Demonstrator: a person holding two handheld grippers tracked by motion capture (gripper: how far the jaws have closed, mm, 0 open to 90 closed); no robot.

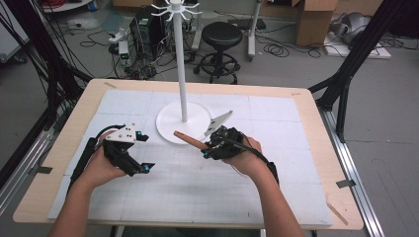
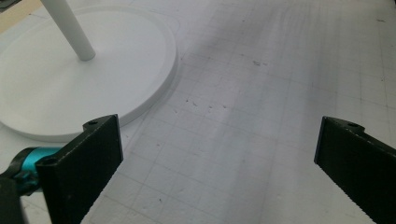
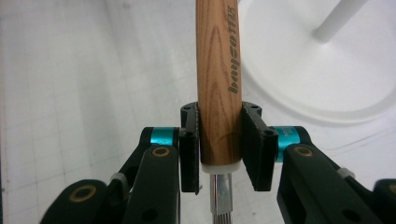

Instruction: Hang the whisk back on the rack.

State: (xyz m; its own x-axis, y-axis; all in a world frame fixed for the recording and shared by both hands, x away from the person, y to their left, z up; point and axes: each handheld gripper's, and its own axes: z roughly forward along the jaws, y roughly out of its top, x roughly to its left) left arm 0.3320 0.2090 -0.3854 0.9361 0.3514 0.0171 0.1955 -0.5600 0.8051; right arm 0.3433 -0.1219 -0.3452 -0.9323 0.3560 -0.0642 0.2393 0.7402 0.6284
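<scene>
Gripping a wooden handle (image 3: 218, 74), the right gripper (image 3: 219, 144) is seen in its own view with both jaws pressed against the handle's sides; grey lettering runs along the wood, a white collar sits at the handle's lower end, and a metal part (image 3: 222, 193) continues below it. From the high view the same handle (image 1: 190, 140) is seen as a brown stick pointing left and slightly away from the right gripper (image 1: 210, 146), just near the round base (image 1: 170, 126) of a white stand, but the lettering and the collar cannot be made out there. What tool the handle belongs to cannot be told, since the metal part is cut off at the bottom of the right gripper view and hidden by the hand from above.

The left gripper (image 2: 219, 158) is shown in its own view with its jaws spread wide apart over the bare gridded mat (image 2: 261, 84), nothing between them. In the high view the left gripper (image 1: 129, 148) is held by the left hand (image 1: 101, 168) at the left of the mat, well apart from the handle.

The stand's pole (image 1: 181, 64) is seen rising at the centre, its hooks partly cut off at the top edge. Bare mat (image 1: 197, 192) is left on the near side between the forearms, and the wooden table (image 1: 316, 128) rim is exposed around it.
</scene>
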